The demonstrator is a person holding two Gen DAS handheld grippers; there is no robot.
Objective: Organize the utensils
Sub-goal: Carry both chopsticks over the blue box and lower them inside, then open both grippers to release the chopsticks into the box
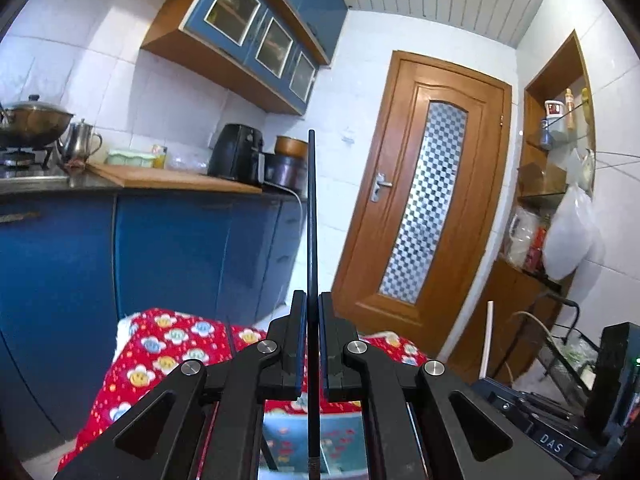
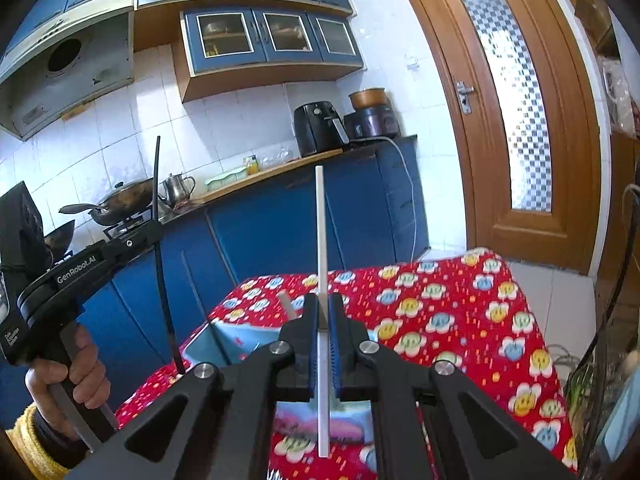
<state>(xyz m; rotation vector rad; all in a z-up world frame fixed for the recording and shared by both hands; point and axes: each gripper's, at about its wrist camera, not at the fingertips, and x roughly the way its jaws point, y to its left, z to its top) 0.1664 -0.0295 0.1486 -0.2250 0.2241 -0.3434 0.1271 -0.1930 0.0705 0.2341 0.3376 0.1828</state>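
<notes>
In the left wrist view my left gripper (image 1: 313,300) is shut on a black chopstick (image 1: 311,208) that stands upright between the pads. My right gripper (image 2: 323,300) is shut on a white chopstick (image 2: 320,232), also upright. Both are above a table with a red flowered cloth (image 2: 460,320). A light blue box (image 2: 228,346) sits on the cloth below the grippers, with another white stick (image 2: 287,307) leaning in it. The right wrist view shows the left gripper (image 2: 155,234) at the left, held by a hand (image 2: 68,376). The white chopstick (image 1: 488,336) shows at the right of the left wrist view.
Blue kitchen cabinets (image 2: 280,232) run behind the table, with a counter holding an air fryer (image 2: 318,128), a kettle (image 2: 178,188) and a wok (image 2: 120,202). A wooden door (image 2: 512,120) stands to the right. A wire rack (image 1: 568,356) is close at the right.
</notes>
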